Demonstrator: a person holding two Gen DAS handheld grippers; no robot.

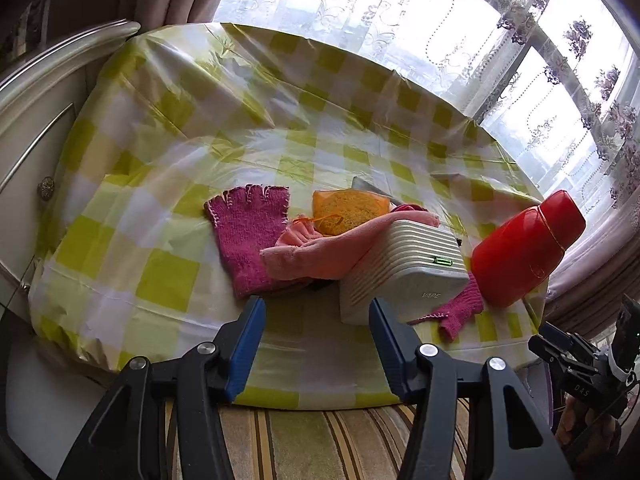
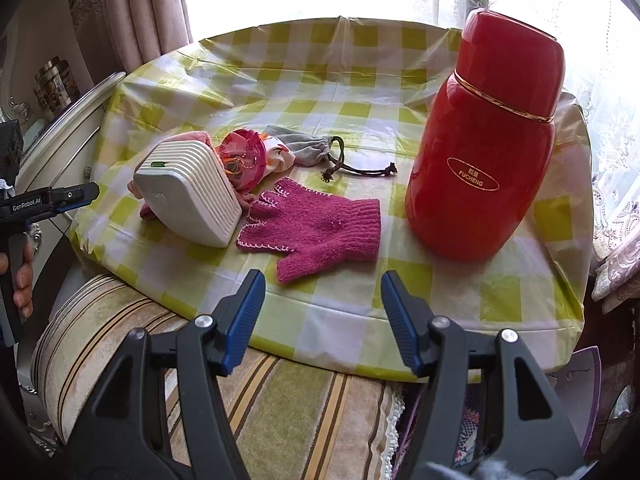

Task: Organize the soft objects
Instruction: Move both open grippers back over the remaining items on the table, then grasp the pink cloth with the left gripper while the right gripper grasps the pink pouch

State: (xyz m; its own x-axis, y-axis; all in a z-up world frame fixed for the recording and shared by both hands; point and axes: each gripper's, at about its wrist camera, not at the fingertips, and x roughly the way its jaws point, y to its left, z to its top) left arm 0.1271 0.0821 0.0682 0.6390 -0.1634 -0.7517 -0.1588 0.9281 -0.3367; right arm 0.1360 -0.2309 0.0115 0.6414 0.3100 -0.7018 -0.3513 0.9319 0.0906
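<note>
My left hand-held gripper point(image 1: 316, 324) hangs over the near edge of the checked surface point(image 1: 168, 272), jaws partly apart and empty. Beyond it, one magenta glove point(image 1: 250, 240) lies flat, a pink cloth point(image 1: 320, 254) draped beside it against the ribbed white box point(image 1: 400, 268). The second glove point(image 2: 316, 226) lies between box and red flask point(image 2: 484, 152). My right hand-held gripper point(image 2: 322, 300) hovers half open, empty.

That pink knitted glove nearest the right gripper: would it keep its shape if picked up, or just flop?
The pink knitted glove lies flat and limp on the checked tablecloth, so it would probably droop from wherever it is pinched. The knit looks fuzzy, so it likely grips well and weighs little.
</note>
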